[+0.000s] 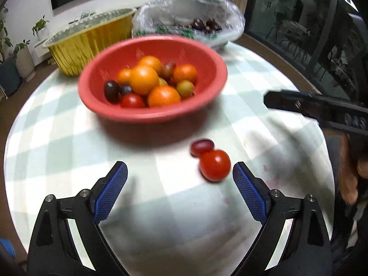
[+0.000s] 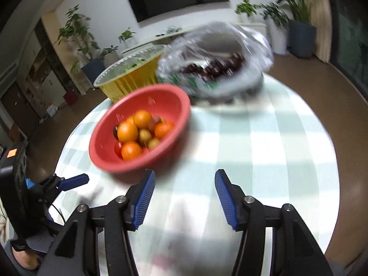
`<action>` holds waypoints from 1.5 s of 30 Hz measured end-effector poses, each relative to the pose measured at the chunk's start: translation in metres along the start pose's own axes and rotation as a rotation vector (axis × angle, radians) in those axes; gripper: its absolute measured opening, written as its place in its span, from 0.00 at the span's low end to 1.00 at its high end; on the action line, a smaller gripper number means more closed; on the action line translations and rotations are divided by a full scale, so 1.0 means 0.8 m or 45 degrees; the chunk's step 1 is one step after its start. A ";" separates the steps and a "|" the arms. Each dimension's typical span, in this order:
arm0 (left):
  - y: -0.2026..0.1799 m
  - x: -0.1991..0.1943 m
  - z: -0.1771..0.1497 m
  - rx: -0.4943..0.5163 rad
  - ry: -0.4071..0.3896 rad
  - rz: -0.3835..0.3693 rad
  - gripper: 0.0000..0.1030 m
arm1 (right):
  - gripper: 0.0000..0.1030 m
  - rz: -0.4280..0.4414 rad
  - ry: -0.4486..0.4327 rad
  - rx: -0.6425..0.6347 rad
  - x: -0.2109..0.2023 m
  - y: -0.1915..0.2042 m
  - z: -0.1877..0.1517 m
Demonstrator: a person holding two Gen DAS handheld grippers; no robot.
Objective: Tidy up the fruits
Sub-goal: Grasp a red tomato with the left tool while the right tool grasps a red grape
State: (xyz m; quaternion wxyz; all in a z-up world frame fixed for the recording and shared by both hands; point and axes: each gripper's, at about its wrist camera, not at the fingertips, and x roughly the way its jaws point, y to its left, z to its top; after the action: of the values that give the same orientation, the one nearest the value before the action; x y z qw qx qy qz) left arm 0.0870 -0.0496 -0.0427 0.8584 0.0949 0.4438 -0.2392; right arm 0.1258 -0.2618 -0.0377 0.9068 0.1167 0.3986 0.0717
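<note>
Hazard: round red cherry tomato (image 1: 215, 165), touching oval dark-red grape (image 1: 202, 146), loose on checked tablecloth (image 1: 69, 151); may roll if nudged. Left gripper (image 1: 180, 185) wide, empty; right gripper (image 2: 185, 199) partly open, empty.

On the table (image 1: 69, 142) I see the bowl (image 1: 207, 105) of fruit before me, the foil tub (image 1: 76, 53) behind it to the left, the bag (image 1: 230, 16) behind right. A tomato (image 1: 215, 165) and a grape (image 1: 202, 146) lie touching, nearer me than the bowl.
</note>
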 end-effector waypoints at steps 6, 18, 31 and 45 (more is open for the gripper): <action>-0.022 0.010 -0.003 -0.008 0.003 0.026 0.91 | 0.56 0.013 0.045 0.021 -0.007 -0.003 -0.040; -0.037 0.032 0.004 0.004 0.054 0.041 0.57 | 0.56 0.010 0.034 -0.008 -0.015 0.003 -0.048; -0.029 0.022 0.003 -0.020 0.015 -0.016 0.30 | 0.54 0.017 0.062 -0.077 -0.004 0.024 -0.050; 0.044 -0.025 -0.046 -0.180 -0.016 -0.007 0.30 | 0.45 0.080 0.172 -0.278 0.056 0.088 -0.042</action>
State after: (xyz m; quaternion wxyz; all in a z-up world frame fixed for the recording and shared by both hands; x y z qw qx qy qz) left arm 0.0680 0.0014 -0.0501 0.8651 0.0313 0.4545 -0.2099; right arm 0.1287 -0.1785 -0.0722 0.8825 0.0247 0.4449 0.1506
